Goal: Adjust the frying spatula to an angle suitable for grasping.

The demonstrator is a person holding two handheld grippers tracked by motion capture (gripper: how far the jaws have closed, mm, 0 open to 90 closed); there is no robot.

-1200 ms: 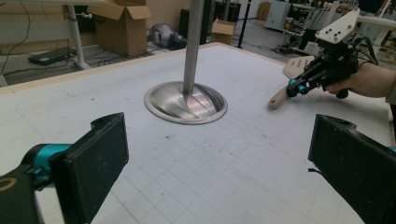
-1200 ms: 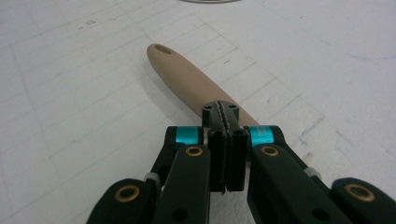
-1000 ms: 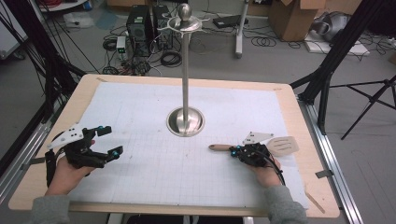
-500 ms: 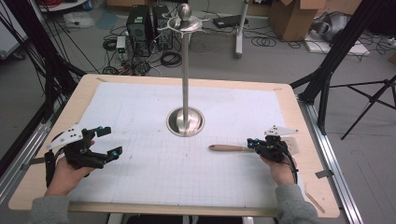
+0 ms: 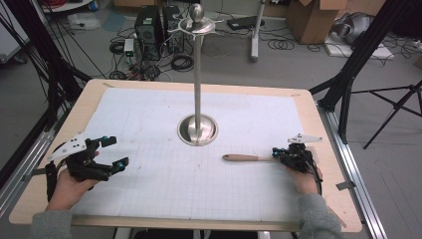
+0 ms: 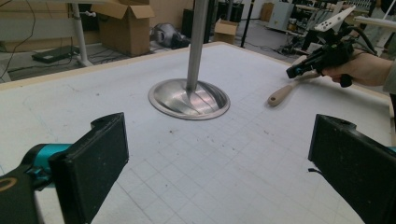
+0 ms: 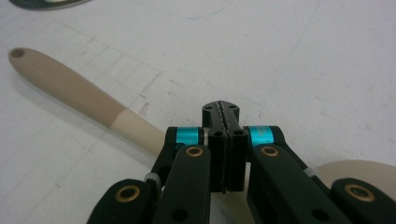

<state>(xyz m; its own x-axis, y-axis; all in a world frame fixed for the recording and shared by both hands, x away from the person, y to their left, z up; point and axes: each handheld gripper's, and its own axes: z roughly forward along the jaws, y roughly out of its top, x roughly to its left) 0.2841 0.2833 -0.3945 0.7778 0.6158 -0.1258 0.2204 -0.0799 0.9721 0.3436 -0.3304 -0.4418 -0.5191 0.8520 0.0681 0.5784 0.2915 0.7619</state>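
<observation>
Grippers first, left to right: my left gripper (image 5: 112, 154) idles at eight o'clock, jaws wide apart and empty, out of the way. My right gripper (image 5: 281, 155) at four o'clock has its jaws pressed together above the spatula (image 5: 247, 158) – apparently nudging it, not gripping. Its tan wooden handle points toward the stand (image 5: 198, 130); it lies flat.

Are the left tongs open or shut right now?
Open. The left tongs show two black pads standing far apart with bare table between them and nothing held.
</observation>
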